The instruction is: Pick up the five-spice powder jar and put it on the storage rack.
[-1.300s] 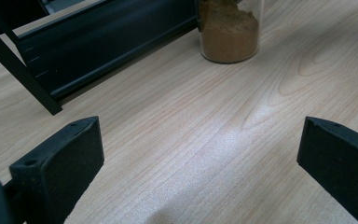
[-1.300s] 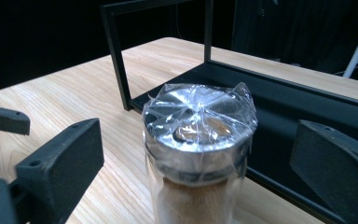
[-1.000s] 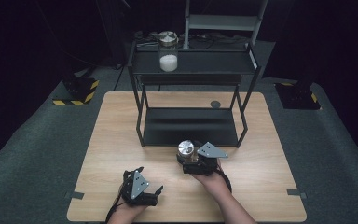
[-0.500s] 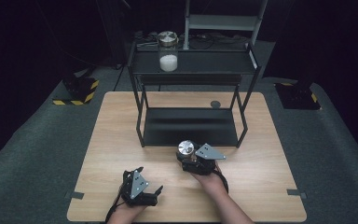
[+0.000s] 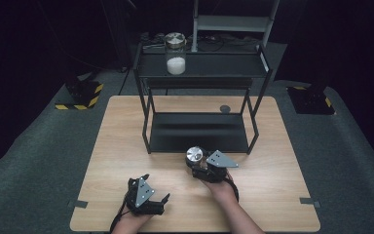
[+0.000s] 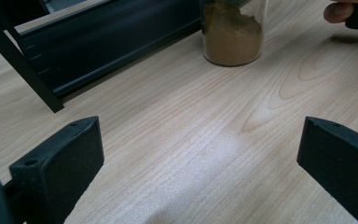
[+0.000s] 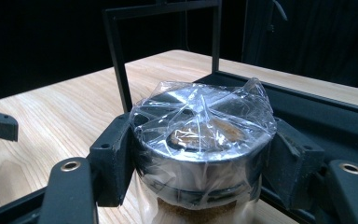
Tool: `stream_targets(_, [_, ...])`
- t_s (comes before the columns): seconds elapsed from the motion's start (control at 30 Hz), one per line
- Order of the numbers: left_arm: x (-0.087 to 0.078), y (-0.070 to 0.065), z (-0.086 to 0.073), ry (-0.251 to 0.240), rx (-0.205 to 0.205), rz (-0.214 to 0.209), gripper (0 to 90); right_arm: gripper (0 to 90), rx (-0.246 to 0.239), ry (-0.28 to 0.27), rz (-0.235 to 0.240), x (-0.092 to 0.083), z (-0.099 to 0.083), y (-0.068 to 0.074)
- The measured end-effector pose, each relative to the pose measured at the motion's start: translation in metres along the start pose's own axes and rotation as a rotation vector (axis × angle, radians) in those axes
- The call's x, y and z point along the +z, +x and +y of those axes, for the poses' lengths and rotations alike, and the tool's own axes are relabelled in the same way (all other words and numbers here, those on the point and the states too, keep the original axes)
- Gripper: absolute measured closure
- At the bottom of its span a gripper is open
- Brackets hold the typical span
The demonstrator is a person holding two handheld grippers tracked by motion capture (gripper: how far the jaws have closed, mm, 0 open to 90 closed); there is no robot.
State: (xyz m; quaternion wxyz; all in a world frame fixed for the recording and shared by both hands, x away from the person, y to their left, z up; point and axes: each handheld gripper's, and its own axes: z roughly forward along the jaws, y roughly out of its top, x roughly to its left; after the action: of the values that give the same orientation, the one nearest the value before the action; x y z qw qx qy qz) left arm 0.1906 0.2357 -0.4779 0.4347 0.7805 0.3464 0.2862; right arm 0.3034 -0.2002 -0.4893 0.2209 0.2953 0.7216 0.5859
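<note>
A glass jar of brown powder (image 5: 194, 155) stands on the wooden table (image 5: 126, 126), just in front of the black rack's lower shelf (image 5: 199, 131). Its metal lid (image 7: 200, 128) is wrapped in clear film. My right gripper (image 5: 195, 162) is shut on the jar, with its jaws pressed against both sides of the lid in the right gripper view. My left gripper (image 5: 157, 187) rests near the table's front edge, open with nothing between its fingers. In the left gripper view the jar (image 6: 233, 37) sits ahead of the wide-apart jaws, and a fingertip (image 6: 338, 11) shows beside it.
A second jar holding white powder (image 5: 176, 53) stands on the rack's top shelf (image 5: 214, 66). A small dark disc (image 5: 225, 108) lies on the table behind the rack. A metal frame (image 5: 233, 22) stands beyond the table.
</note>
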Motion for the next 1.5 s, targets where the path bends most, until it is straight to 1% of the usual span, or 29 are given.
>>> stream_targets(0.17, [0.0, 0.0, 0.0, 0.001, 0.007, 0.001, 0.7, 32.6, -0.007, -0.026, -0.019, -0.009, 0.005, -0.001])
stream_targets(0.47, [0.0, 0.0, 0.0, 0.001, 0.003, -0.001, 0.7, 32.9, -0.022, -0.05, -0.051, -0.03, 0.014, -0.003])
stream_targets(0.57, [0.0, 0.0, 0.0, 0.001, 0.003, -0.002, 0.6, 33.1, -0.033, -0.049, -0.068, -0.038, 0.017, -0.004])
stream_targets(0.77, [0.0, 0.0, 0.0, 0.0, 0.005, 0.0, 0.6, 33.4, -0.036, -0.058, -0.099, -0.055, 0.023, -0.009])
stream_targets(0.83, [0.0, 0.0, 0.0, 0.0, 0.004, 0.0, 0.7, 33.5, -0.038, -0.06, -0.101, -0.057, 0.024, -0.01])
stream_targets(0.87, [0.0, 0.0, 0.0, 0.0, 0.001, 0.0, 0.7, 33.6, -0.034, -0.068, -0.107, -0.062, 0.026, -0.013])
stream_targets(0.93, [0.0, 0.0, 0.0, 0.0, -0.002, 0.0, 0.7, 33.6, -0.033, -0.072, -0.114, -0.066, 0.027, -0.015])
stream_targets(1.5, [0.0, 0.0, -0.001, -0.005, -0.003, 0.003, 0.7, 33.9, -0.035, -0.103, -0.174, -0.093, 0.039, -0.023])
